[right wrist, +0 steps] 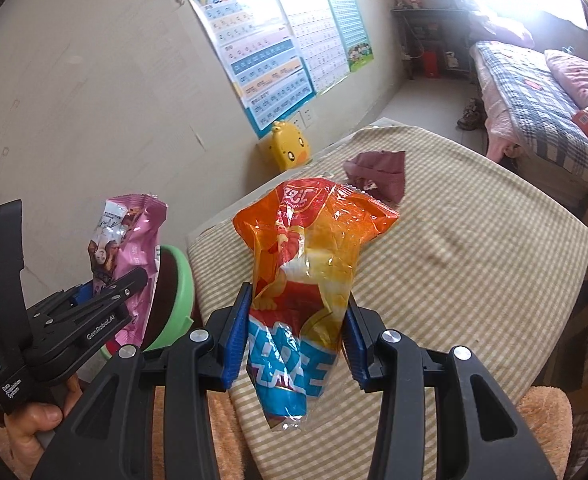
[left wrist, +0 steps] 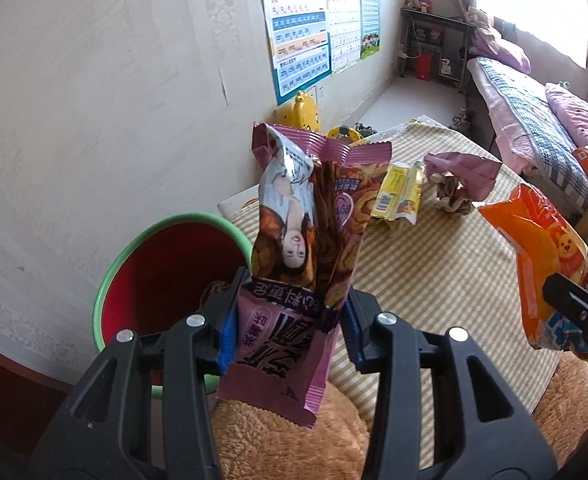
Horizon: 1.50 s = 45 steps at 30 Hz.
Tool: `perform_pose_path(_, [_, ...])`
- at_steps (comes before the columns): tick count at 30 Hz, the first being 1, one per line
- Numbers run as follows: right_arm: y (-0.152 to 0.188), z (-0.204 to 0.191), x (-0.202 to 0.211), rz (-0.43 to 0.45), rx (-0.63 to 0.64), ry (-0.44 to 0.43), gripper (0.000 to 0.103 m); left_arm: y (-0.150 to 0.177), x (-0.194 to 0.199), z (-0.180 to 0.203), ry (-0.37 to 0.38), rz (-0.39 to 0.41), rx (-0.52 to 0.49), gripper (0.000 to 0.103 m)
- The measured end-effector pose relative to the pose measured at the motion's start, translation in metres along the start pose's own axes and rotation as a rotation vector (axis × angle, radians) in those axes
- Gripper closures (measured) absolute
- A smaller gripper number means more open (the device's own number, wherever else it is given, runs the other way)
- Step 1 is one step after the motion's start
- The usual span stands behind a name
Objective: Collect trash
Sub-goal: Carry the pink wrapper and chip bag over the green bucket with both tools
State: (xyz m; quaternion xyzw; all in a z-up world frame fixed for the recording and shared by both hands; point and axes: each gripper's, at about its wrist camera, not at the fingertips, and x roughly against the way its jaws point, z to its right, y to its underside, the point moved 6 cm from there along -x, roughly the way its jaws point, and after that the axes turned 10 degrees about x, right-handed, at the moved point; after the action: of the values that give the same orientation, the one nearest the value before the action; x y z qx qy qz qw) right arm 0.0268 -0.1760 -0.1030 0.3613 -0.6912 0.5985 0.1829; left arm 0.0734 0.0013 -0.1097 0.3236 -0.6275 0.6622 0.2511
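- Purple foil fills the left wrist view: the purple snack wrapper (left wrist: 294, 264) stands upright between the blue pads (left wrist: 230, 332) of the left gripper (left wrist: 290, 328), which is clamped on its lower part, its crimped bottom edge hanging below the fingers.
- Just beside and below it, to the left, sits the bin (left wrist: 174, 276), a bucket with a green rim and red inside. The wrapper is held near the rim, at the table's edge, not yet over the opening as far as I can judge.
- Something dark shows low inside the bin behind the left finger; it may be a wrapper already dropped in, but it is too hidden to say.
- The right gripper (right wrist: 298, 340) is closed on the orange snack bag (right wrist: 310, 264), pinching it around its middle so that the orange top billows above the pads and the blue printed end droops below, over the striped tablecloth (right wrist: 474, 264).
- Left to collect on the table: a yellow wrapper (left wrist: 398, 194) lying flat and a crumpled mauve wrapper (left wrist: 460, 184) just beside it, both well apart from the bin, at the far end.
- My judgement: the task is around its middle. Two pieces are in hand and need releasing over the bin, the purple one first since it is nearer; two more pickups follow.
- A yellow duck toy (right wrist: 288, 150) by the wall does not look like trash.
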Motion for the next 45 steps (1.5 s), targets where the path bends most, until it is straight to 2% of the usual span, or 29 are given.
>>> perform_pose_path(11, [-0.015, -0.023, -0.006, -0.022, 0.035, -0.026, 0.062, -0.008, 0.006, -0.024, -0.026, 0.002, 0.033, 0.062])
perform_pose_path(18, [-0.038, -0.047, -0.005, 0.0, 0.072, -0.085, 0.062, -0.03, 0.018, -0.05, -0.102, 0.036, 0.068, 0.062])
perform_pose_path(23, [-0.046, -0.058, -0.009, -0.011, 0.086, -0.111, 0.062, -0.042, 0.027, -0.063, -0.126, 0.053, 0.076, 0.062])
perform_pose_path(27, [-0.054, -0.068, -0.007, 0.002, 0.107, -0.135, 0.062, -0.047, 0.03, -0.074, -0.155, 0.06, 0.072, 0.062])
perform_pose_path(35, [-0.069, -0.1, -0.007, 0.01, 0.167, -0.193, 0.062, -0.053, 0.039, -0.112, -0.213, 0.074, 0.127, 0.062])
perform_pose_path(39, [-0.074, -0.122, -0.023, -0.01, 0.183, -0.228, 0.062, -0.053, 0.036, -0.138, -0.243, 0.062, 0.153, 0.062])
perform_pose_path(45, [-0.067, -0.154, -0.056, -0.081, 0.199, -0.267, 0.062, -0.038, 0.017, -0.172, -0.263, -0.006, 0.194, 0.062])
